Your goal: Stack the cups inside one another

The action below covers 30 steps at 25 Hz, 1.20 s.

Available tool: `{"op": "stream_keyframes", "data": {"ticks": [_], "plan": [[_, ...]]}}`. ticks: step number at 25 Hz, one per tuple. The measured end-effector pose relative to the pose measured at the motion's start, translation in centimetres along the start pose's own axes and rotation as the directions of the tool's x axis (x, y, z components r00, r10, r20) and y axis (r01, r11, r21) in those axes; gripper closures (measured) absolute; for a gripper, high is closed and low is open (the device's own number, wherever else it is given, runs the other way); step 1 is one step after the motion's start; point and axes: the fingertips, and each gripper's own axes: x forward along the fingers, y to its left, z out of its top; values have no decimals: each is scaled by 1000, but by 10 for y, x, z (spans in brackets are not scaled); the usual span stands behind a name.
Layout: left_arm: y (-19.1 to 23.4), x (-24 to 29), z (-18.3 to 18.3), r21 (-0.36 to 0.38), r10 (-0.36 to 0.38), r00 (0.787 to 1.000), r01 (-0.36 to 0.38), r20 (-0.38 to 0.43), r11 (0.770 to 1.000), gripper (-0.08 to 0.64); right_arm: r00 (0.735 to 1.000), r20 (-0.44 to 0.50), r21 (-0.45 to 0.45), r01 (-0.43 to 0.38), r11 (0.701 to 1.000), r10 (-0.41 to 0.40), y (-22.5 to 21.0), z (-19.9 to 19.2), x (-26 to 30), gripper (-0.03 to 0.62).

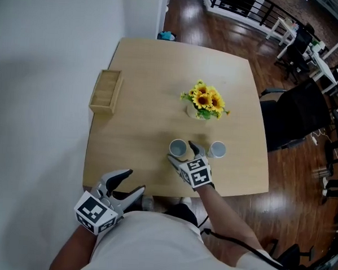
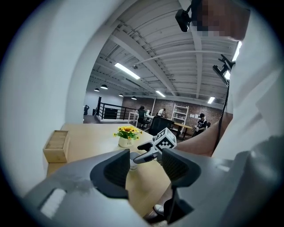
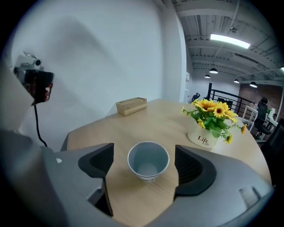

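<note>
Two pale blue cups stand upright near the table's front edge: the left cup (image 1: 178, 148) and the right cup (image 1: 217, 149). My right gripper (image 1: 182, 151) is open, its jaws spread on either side of the left cup (image 3: 148, 160), not touching it. The cup is empty. My left gripper (image 1: 128, 182) is open with nothing in it, held off the table's front left edge near my body. In the left gripper view the left cup (image 2: 133, 161) is mostly hidden behind the jaw, with the right gripper (image 2: 143, 150) over it.
A white pot of yellow sunflowers (image 1: 205, 102) stands behind the cups, close to them. A wooden box (image 1: 106, 91) sits at the table's left edge. The tan table (image 1: 142, 102) has a white wall on its left and chairs (image 1: 291, 118) on its right.
</note>
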Motion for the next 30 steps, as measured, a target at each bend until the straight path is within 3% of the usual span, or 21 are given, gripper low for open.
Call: {"op": "stream_keyframes", "data": {"ticks": [7, 9, 12, 23, 30], "plan": [[11, -29, -10, -21, 53, 999, -53, -9, 998, 318, 997, -64, 51, 54, 997, -51, -7, -19, 29, 167], [12, -32, -13, -24, 56, 998, -56, -14, 998, 318, 997, -59, 61, 58, 996, -54, -8, -19, 29, 210], [11, -33, -14, -34, 50, 999, -51, -17, 998, 318, 998, -34, 73, 49, 996, -47, -6, -11, 18, 212], [-12, 18, 3, -20, -74, 997, 74, 11, 997, 318, 989, 108, 103, 85, 991, -96, -36, 45, -80, 213], [-37, 62, 23, -9, -128, 991, 128, 39, 992, 318, 978, 95, 105, 175, 979, -185, -102, 31, -133, 213]]}}
